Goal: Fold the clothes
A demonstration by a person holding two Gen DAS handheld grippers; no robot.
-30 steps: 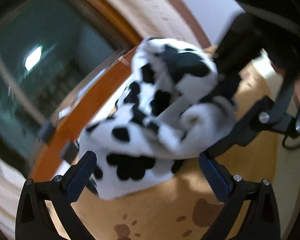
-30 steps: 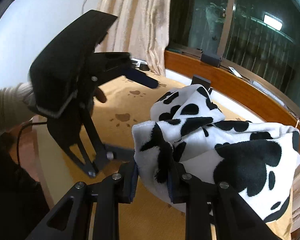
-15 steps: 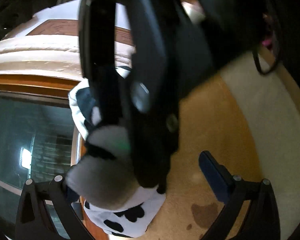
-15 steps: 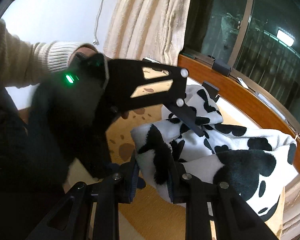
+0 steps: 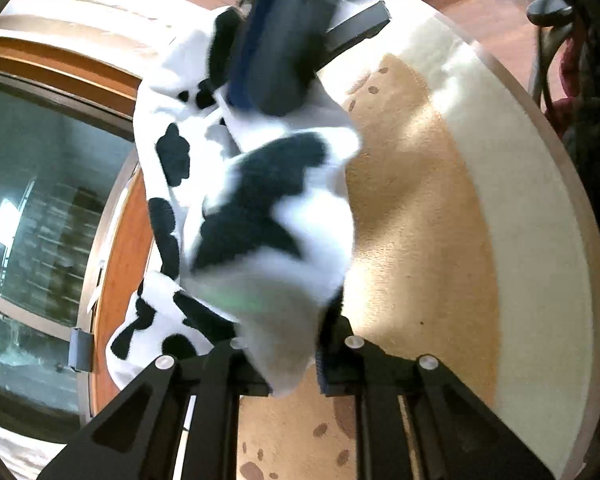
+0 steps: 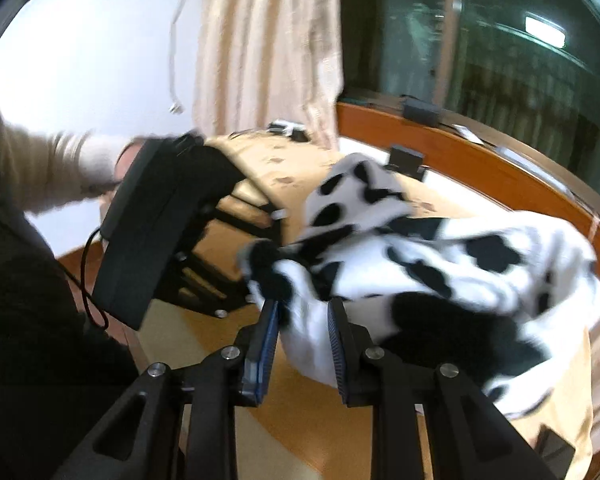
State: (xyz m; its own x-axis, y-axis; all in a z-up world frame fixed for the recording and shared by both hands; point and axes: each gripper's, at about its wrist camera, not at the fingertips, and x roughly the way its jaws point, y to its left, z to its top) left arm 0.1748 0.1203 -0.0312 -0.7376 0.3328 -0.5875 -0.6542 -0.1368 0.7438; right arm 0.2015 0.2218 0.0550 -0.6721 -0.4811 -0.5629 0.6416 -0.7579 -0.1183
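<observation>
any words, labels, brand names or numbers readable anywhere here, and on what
None can be read.
Cow-print garment: black patches only, no tag or label showing.
Left gripper and right gripper: plain black parts, no markings visible.
Tan paw-print cover: a pattern, no lettering.
Small items on the wooden ledge: too small and blurred to tell.

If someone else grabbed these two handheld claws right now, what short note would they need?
Left gripper: jaws shut on a corner of the spotted garment.
Right gripper: jaws shut on another bunch of the same garment.
The garment hangs bunched between the two, above the tan cloth on the table; its far end rests there.
Done: both grips taken. No neat fold shows yet.
Left: spread it flat, fold, set down.
</observation>
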